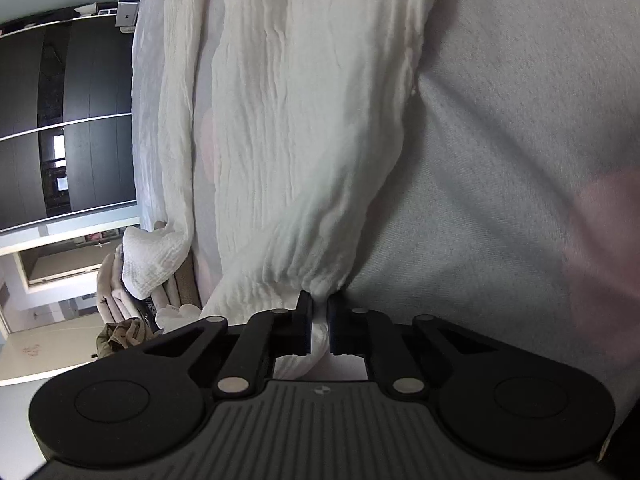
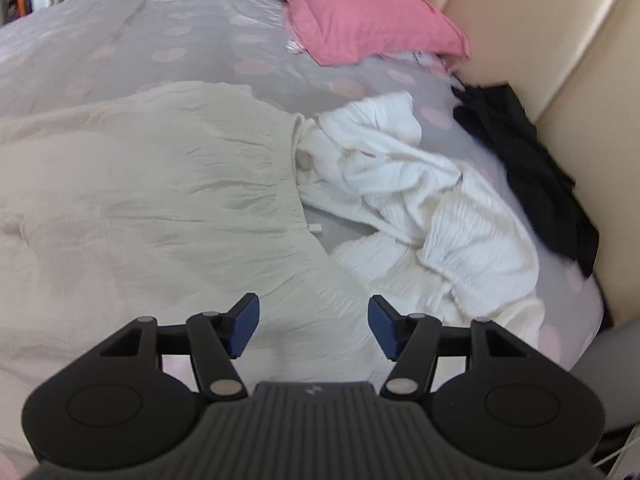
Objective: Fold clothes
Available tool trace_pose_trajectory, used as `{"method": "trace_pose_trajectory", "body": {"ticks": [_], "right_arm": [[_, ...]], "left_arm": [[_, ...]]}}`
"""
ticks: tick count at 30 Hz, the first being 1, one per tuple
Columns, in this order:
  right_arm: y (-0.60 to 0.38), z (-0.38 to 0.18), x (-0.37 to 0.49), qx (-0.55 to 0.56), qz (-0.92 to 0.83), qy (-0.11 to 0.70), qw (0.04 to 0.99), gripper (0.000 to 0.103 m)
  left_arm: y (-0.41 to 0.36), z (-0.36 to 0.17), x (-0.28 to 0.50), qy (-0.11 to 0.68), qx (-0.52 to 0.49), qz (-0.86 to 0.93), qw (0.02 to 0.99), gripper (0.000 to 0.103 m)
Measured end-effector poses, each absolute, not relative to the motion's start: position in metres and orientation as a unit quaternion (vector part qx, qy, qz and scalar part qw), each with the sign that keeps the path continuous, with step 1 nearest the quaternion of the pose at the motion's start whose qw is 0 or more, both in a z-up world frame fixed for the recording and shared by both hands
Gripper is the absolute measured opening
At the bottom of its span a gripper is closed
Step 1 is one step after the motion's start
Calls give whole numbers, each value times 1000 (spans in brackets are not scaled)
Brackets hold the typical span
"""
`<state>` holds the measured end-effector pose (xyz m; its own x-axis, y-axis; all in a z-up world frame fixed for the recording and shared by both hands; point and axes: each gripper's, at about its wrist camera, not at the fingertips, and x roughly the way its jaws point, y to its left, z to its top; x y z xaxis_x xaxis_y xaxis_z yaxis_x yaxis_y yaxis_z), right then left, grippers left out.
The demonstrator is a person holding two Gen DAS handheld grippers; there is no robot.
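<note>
The left gripper [image 1: 319, 322] pinches a gathered edge of the cream garment [image 1: 296, 140]; we lose that edge behind its fingers. The right gripper [image 2: 313, 326] hovers wide apart above the cloth, spread on the bedspread [image 2: 160, 40]. Motion blurs the black clothing [image 2: 536, 176].

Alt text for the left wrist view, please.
The left tongs are shut on a bunched edge of a crinkled white garment, which stretches away across a grey bedspread. Dark wardrobe doors stand at the left.
</note>
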<state>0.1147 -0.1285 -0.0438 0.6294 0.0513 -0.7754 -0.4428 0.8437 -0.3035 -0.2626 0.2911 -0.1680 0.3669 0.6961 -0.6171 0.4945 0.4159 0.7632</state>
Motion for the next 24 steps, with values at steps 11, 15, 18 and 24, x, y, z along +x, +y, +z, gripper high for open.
{"method": "trace_pose_trajectory", "body": {"ticks": [11, 15, 18, 24], "right_arm": [[-128, -50, 53, -503, 334, 279, 746, 61], [-135, -65, 29, -573, 383, 291, 664, 61], [-140, -84, 14, -596, 409, 312, 616, 61], [-142, -118, -2, -631, 405, 291, 594, 56]], "left_arm": [[324, -58, -243, 563, 333, 142, 743, 4], [332, -30, -242, 557, 277, 161, 766, 4], [335, -19, -240, 548, 255, 170, 778, 4], [328, -12, -240, 544, 242, 185, 782, 4]]}}
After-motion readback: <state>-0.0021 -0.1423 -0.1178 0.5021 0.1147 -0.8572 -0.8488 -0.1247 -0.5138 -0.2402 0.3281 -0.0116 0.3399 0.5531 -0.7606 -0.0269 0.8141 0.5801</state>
